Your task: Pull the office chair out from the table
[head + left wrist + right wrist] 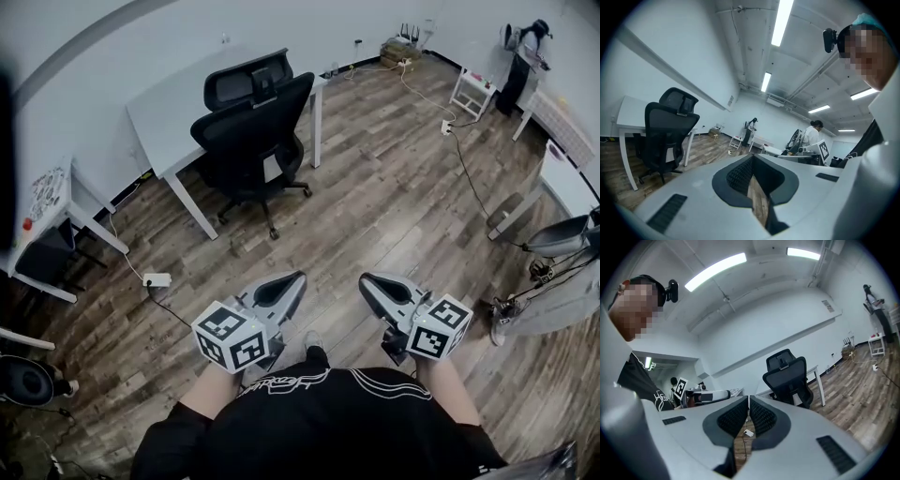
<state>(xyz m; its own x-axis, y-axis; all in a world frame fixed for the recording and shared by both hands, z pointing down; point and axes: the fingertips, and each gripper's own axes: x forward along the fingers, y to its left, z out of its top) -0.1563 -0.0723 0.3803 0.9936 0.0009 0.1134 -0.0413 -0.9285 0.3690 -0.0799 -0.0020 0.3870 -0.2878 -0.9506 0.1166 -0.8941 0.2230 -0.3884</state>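
the black mesh-backed office chair with a headrest [253, 131] stands upright, its long axis vertical. its seat points in under the white rectangular table [159, 103] and its backrest faces me. it sits on a five-spoke castor base on the brown wood-plank floor [394, 216]. a white rectangular patch [272, 169] shows low on its back, with any print too small to read. my left gripper [298, 277] and right gripper [366, 278] are both pressed together on nothing, well apart from the chair.
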